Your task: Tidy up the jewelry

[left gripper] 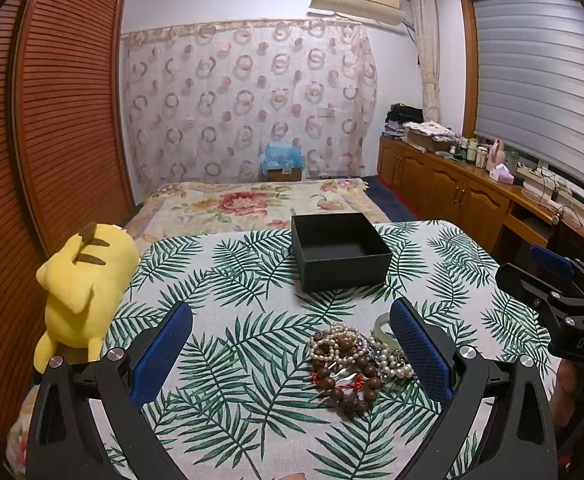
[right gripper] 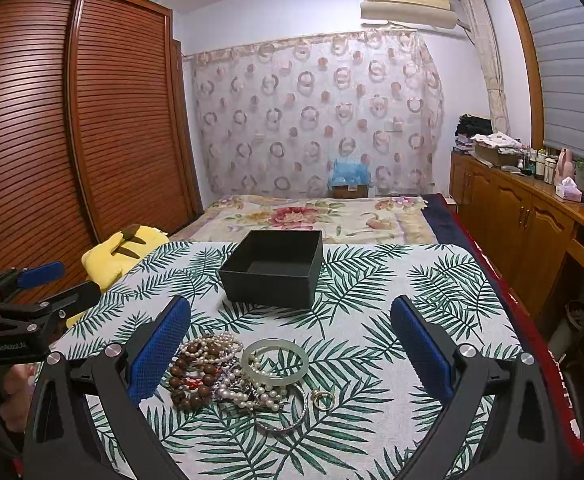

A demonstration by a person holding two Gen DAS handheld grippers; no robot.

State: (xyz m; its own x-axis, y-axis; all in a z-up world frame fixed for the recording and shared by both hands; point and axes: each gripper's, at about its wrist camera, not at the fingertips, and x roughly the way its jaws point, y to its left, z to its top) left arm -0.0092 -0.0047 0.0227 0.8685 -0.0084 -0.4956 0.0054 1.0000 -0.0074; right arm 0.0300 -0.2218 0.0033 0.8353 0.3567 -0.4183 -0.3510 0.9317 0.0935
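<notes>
A heap of jewelry (left gripper: 352, 364) (right gripper: 232, 372) lies on the palm-leaf tablecloth: brown wooden beads (right gripper: 190, 376), pearl strands (right gripper: 212, 346), a pale jade bangle (right gripper: 275, 361), a thin silver bracelet (right gripper: 292, 420) and a gold ring (right gripper: 323, 399). An open black box (left gripper: 340, 252) (right gripper: 274, 268), with nothing inside, stands farther back. My left gripper (left gripper: 292, 344) is open, the heap near its right finger. My right gripper (right gripper: 292, 340) is open above the heap, which lies near its left finger. Each gripper shows at the edge of the other's view: the right gripper (left gripper: 564, 300), the left gripper (right gripper: 24, 296).
A yellow plush toy (left gripper: 84, 280) leans at the table's left edge. A bed with a floral cover (left gripper: 252, 200) lies beyond the table. A slatted wooden wardrobe (right gripper: 72, 120) stands at left, wooden cabinets (right gripper: 524, 216) with clutter at right.
</notes>
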